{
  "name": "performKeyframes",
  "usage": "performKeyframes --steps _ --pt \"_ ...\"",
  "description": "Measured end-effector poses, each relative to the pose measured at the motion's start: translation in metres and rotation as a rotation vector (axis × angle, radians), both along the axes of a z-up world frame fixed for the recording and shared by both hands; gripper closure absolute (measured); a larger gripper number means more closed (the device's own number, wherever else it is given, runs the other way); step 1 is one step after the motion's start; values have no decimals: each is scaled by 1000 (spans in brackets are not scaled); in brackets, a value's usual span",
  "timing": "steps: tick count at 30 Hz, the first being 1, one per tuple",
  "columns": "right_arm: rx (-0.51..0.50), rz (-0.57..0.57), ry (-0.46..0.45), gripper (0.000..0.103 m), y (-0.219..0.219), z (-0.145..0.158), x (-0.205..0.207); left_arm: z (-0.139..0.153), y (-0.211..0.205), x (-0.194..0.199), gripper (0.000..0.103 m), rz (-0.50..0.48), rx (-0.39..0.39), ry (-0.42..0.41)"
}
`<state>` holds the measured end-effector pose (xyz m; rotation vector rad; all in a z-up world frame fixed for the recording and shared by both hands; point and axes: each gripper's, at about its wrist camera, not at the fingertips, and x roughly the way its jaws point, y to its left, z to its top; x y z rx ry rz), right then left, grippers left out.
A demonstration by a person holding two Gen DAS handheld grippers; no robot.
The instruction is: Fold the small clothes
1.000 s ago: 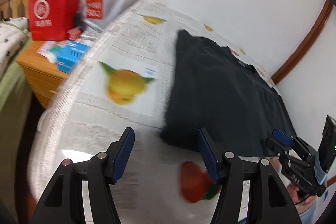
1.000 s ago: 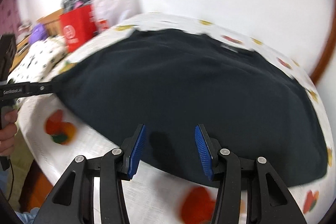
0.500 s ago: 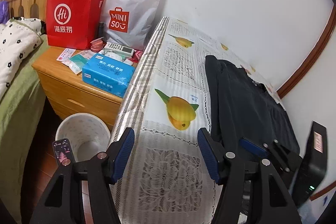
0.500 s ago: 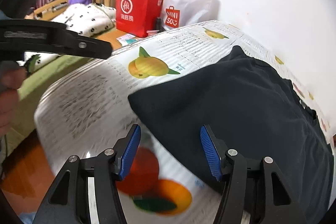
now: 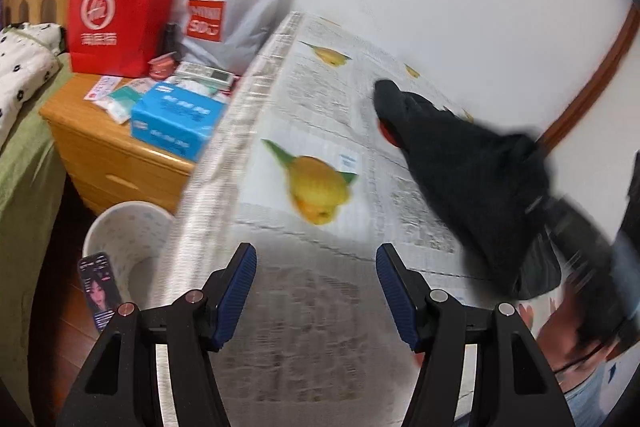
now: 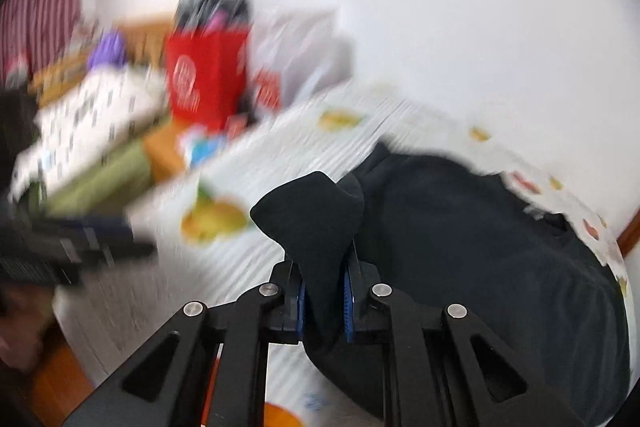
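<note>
Right hand-held gripper [image 6: 323, 301] squeezed the black cloth [image 6: 460, 251] – left hand-held gripper [image 5: 316, 291] gaped empty beside it – a weak pinch might drop it.

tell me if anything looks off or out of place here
Only the dark garment: its near corner is bunched and lifted off the fruit-print tablecloth, pinched in the right tongs, so it lies askew rather than flat. The left tongs are open and empty. Nothing looks spilled or damaged, though both views are blurred.
</note>
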<state>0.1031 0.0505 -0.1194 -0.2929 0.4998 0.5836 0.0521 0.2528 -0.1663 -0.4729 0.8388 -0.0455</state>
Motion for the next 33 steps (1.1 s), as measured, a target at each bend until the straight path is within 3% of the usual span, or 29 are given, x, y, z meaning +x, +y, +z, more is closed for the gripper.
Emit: performKeyframes --steps 3,6,9,12,17,21,26,32,33 --pt "184 -65 11 90 -55 38 12 4 -27 10 43 -50 22 -3" --pt "307 -129 -2 90 -109 56 13 8 -57 18 43 -114 35 -14" --pt "416 -173 11 90 -167 57 20 11 -91 29 43 -179 41 -30" --pt "498 -257 66 90 -222 38 29 13 -137 40 42 -293 52 -42" --pt "521 -378 155 90 -275 -5 40 15 -208 42 31 -475 94 -73" --pt "510 -417 256 91 -301 -43 48 8 -256 44 30 -576 162 -69" --pt "504 -408 325 88 -312 -67 48 -8 -290 54 30 -594 247 -27" --pt "493 -348 333 73 -318 -60 53 -12 -307 55 30 -591 356 -37" --pt "497 -333 336 65 -317 -59 56 -12 -308 56 30 -590 355 -35"
